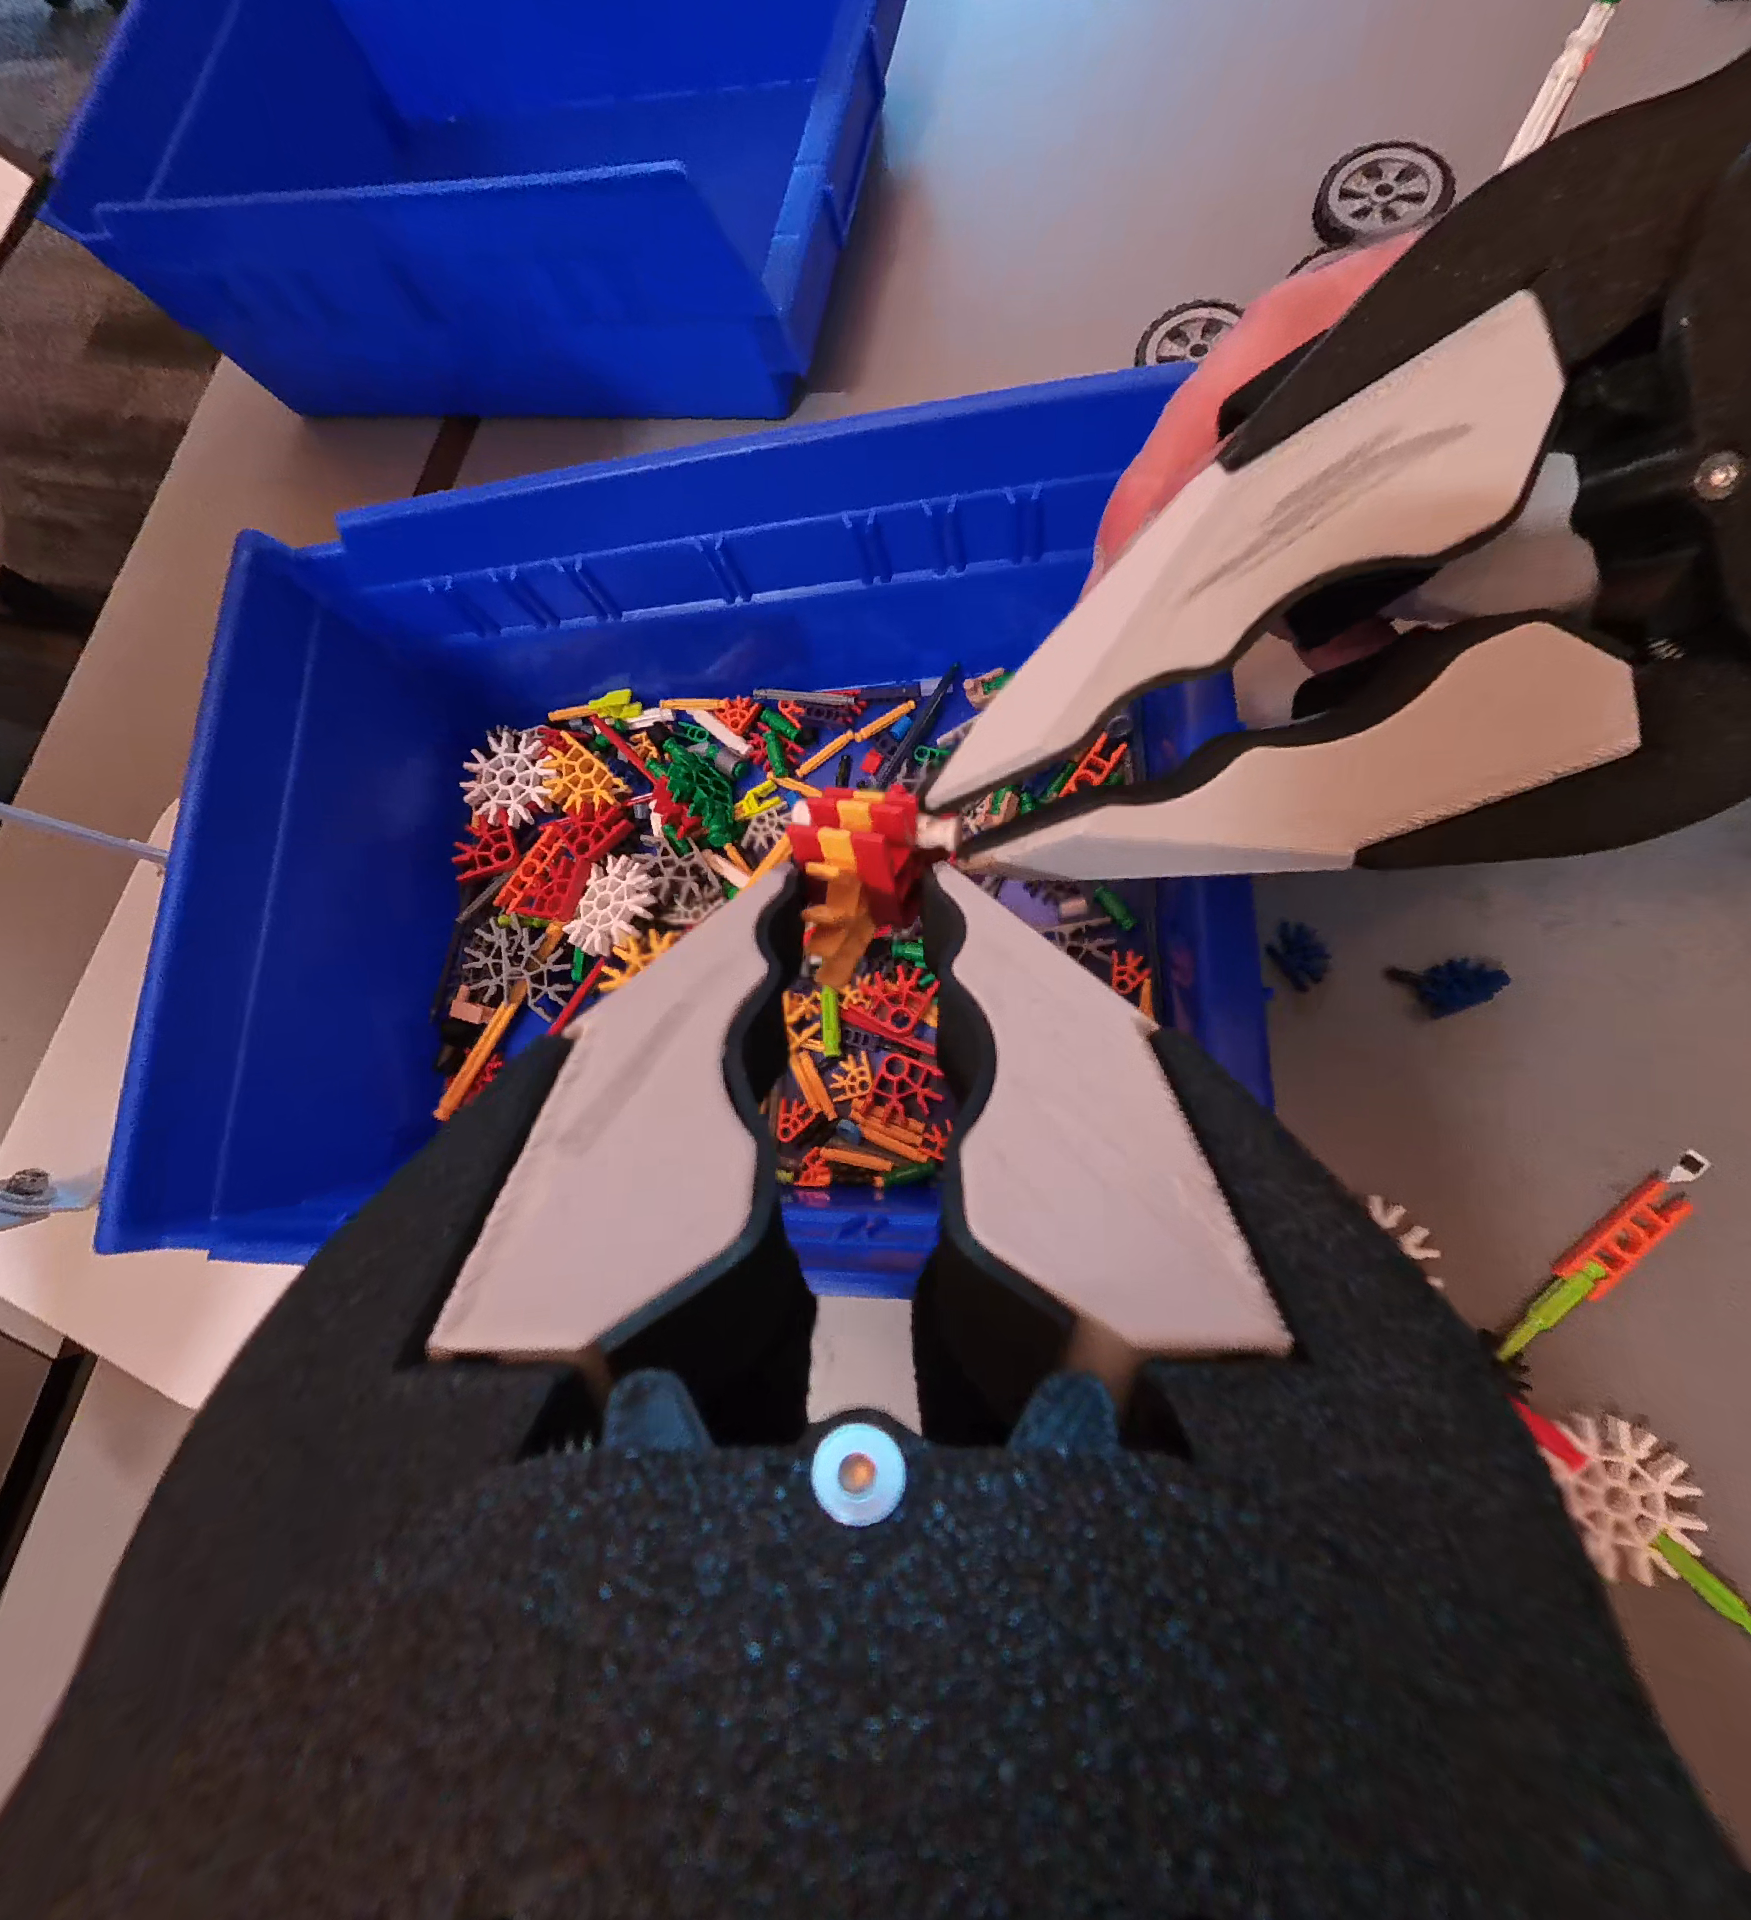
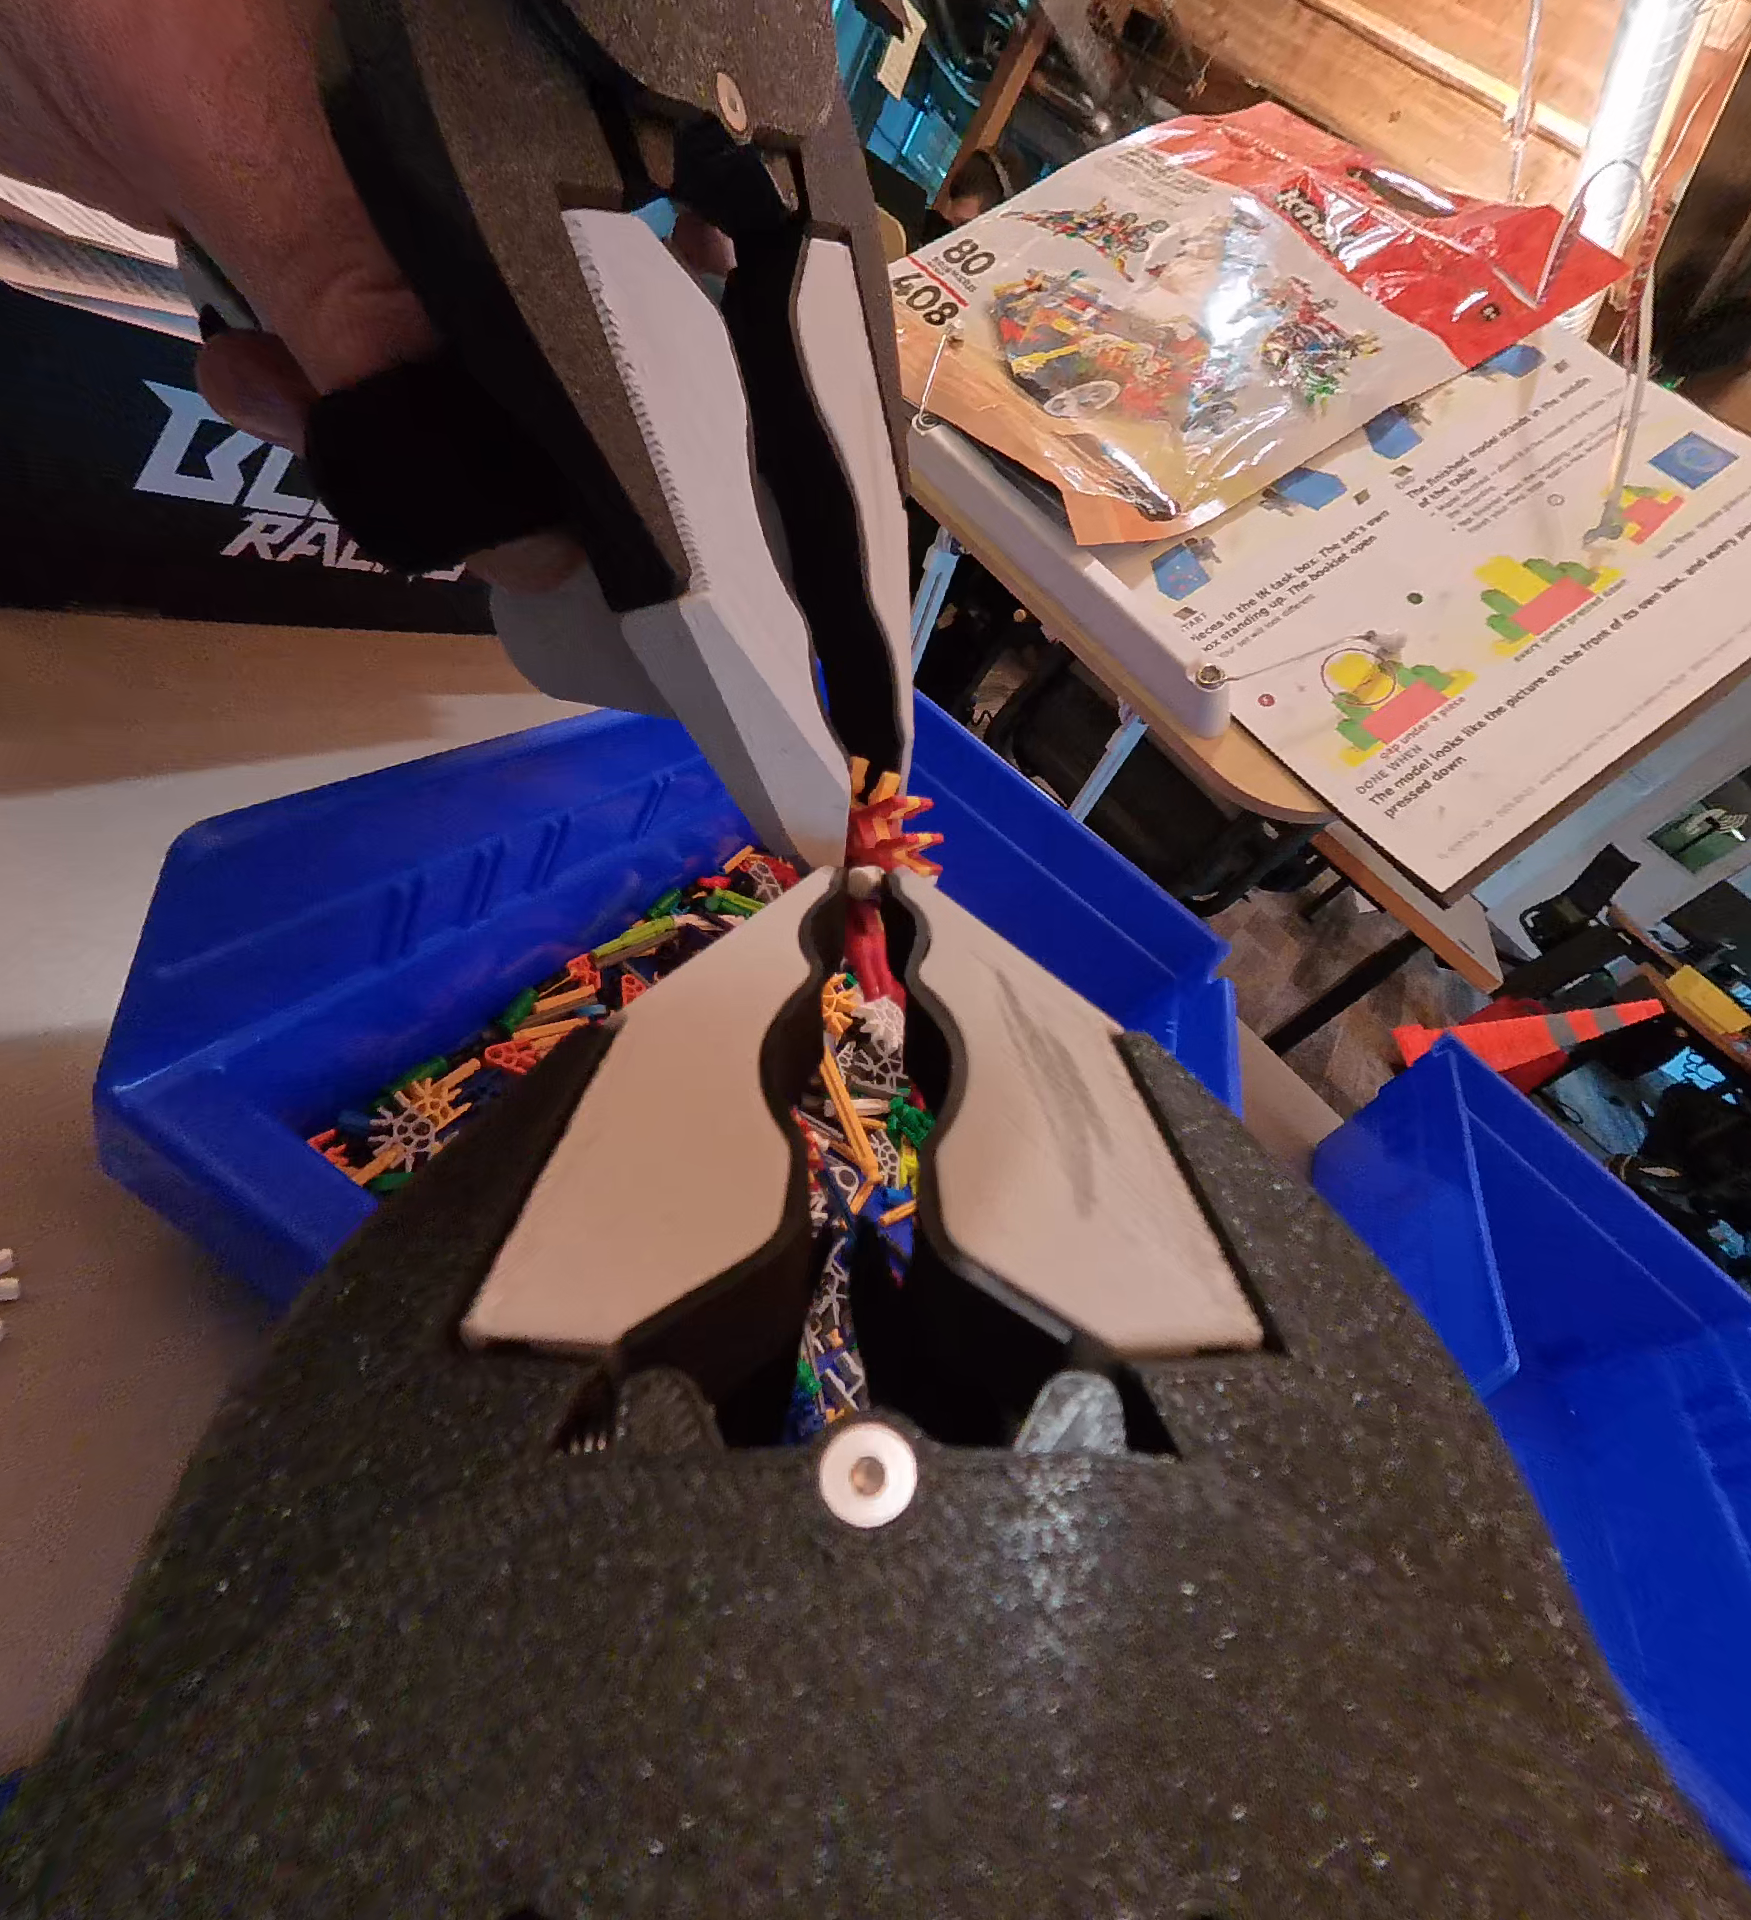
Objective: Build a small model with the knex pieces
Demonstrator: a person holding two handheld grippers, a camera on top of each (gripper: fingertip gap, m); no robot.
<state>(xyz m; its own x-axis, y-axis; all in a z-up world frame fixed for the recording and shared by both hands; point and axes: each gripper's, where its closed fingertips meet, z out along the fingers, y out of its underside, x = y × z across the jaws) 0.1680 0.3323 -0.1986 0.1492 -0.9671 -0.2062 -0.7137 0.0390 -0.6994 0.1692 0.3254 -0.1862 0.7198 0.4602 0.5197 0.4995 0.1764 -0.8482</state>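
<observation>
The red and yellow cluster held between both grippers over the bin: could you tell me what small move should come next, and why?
Probably a gentle straight pull apart. The left gripper clamps the red and yellow cluster, the right gripper pinches a pale rod end at its side, and both hang over the blue bin.

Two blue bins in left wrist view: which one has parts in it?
The near bin, under both grippers, holds the pile of small coloured parts. The far bin behind it shows only bare blue walls and dividers.
</observation>
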